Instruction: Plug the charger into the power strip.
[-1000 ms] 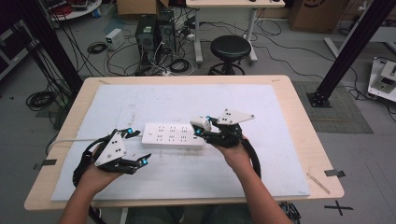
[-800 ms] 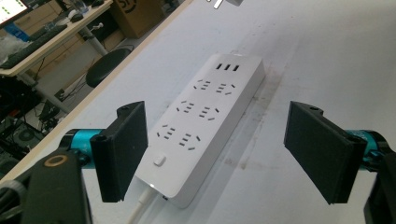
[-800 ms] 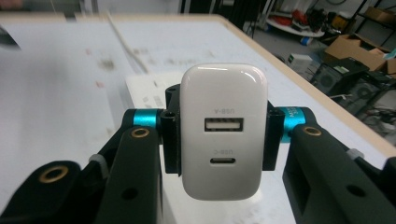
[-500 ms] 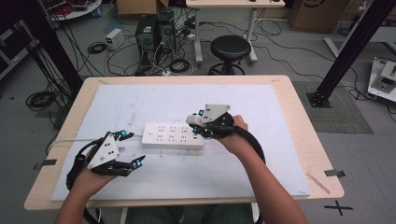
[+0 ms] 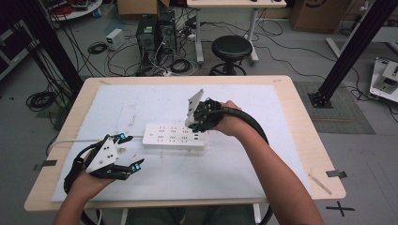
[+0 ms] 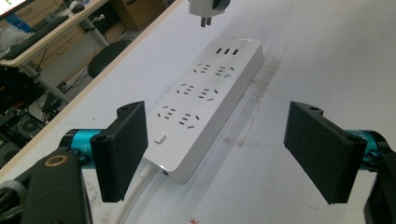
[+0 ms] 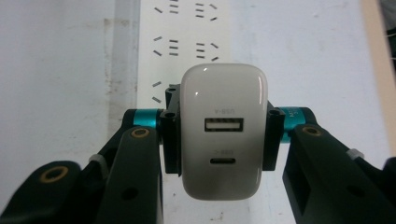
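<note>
- The power strip (image 5: 174, 136) lies mid-table, with bare mat (image 5: 141, 101) open at its 12 o'clock and 6 o'clock.
- The right gripper (image 5: 192, 123), clamping a white USB charger (image 7: 223, 130), hangs over the strip's 3 o'clock end, blocking it.
- The left gripper (image 5: 127, 152), jaws spread, sits at 7 o'clock, near the strip's cable (image 5: 89, 139).
</note>
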`<state>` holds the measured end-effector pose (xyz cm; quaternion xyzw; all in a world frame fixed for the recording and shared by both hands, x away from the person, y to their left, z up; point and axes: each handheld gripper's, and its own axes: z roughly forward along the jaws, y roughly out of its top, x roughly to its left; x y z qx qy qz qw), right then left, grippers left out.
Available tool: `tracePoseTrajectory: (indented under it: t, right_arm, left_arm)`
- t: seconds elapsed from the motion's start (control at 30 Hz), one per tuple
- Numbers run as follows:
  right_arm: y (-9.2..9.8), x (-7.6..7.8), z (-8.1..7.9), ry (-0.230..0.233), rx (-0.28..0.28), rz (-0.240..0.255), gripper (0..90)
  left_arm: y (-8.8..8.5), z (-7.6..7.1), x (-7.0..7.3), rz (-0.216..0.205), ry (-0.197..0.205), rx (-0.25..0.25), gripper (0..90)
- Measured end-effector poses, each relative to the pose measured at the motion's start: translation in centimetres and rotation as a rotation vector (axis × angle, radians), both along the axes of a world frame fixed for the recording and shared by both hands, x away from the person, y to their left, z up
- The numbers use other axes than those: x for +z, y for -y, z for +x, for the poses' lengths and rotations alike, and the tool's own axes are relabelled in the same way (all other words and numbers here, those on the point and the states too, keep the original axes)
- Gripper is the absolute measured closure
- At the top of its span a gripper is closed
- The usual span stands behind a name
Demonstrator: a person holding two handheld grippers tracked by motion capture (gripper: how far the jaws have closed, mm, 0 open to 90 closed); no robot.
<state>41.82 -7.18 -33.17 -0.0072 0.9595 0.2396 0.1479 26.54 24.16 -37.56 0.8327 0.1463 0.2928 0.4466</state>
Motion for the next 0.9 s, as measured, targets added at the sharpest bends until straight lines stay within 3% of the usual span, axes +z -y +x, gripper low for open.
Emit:
tracePoseTrajectory:
  t: [0.17,0.53,0.67,0.9]
  right_arm:
    - [-1.4,0.0,1.4,-0.079,0.016,-0.072,63.0]
    - [-5.1,-0.5,3.6,-0.165,0.065,-0.237,62.9]
    - [-5.8,-1.1,4.2,-0.191,0.069,-0.279,62.9]
    - [-6.3,-2.2,4.7,-0.226,0.063,-0.308,62.9]
  left_arm:
    - [-0.6,-0.1,0.0,-0.005,0.0,0.016,21.7]
    - [-1.4,-0.2,-0.5,-0.013,-0.015,0.035,21.7]
    - [-1.8,-0.3,-0.8,-0.017,-0.018,0.044,21.7]
    - [-2.1,-0.1,-1.0,-0.017,-0.024,0.047,21.7]
